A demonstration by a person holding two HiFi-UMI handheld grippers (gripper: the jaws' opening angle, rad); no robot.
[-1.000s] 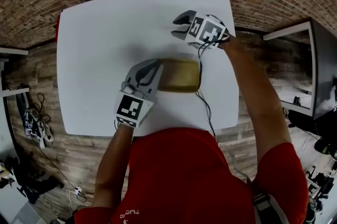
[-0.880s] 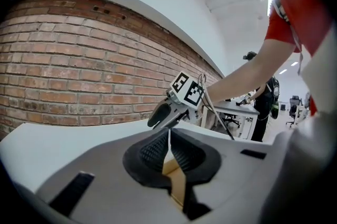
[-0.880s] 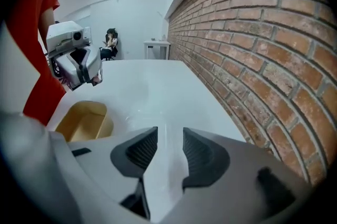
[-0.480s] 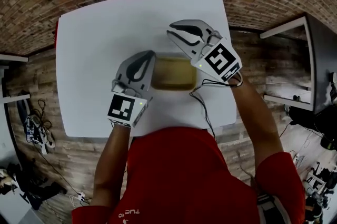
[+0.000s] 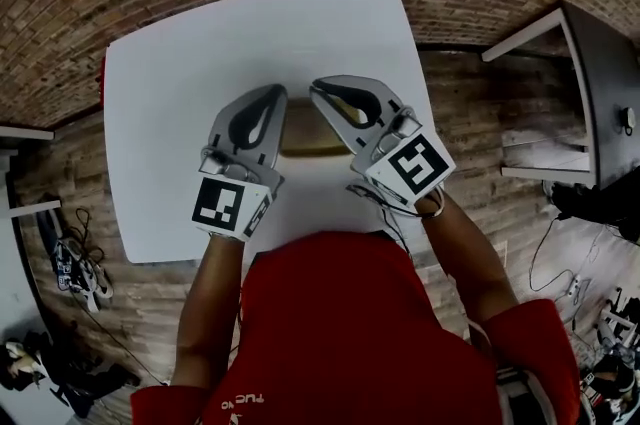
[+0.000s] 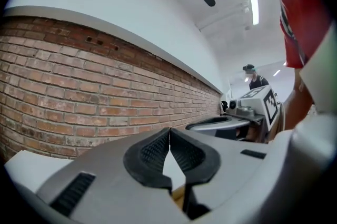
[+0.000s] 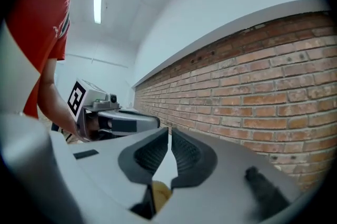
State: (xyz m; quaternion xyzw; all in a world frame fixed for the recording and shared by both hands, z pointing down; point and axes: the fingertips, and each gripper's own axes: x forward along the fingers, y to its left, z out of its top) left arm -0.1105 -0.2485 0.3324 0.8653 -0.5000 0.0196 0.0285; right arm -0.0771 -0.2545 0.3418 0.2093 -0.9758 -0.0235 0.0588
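Observation:
A tan open box (image 5: 312,131) shows between my two grippers over the white table (image 5: 190,43). My left gripper (image 5: 268,98) is at the box's left side. In the left gripper view its jaws (image 6: 169,133) meet at the tips, with a bit of the tan box (image 6: 179,195) low in the throat. My right gripper (image 5: 322,93) is at the box's right side. In the right gripper view its jaws (image 7: 169,133) are shut to a sliver, with the tan box (image 7: 159,194) at their base. Both gripper views face the brick wall, and each shows the other gripper.
A red object (image 5: 101,78) sticks out at the table's left edge. A black desk (image 5: 600,83) stands to the right. Shoes and cables (image 5: 75,263) lie on the brick floor at the left. A person (image 6: 254,74) stands far back in the room.
The right gripper came from the table's far right corner to the box's right side and shut. Both grippers rose toward the head camera and tipped up; the left stayed shut on the box.

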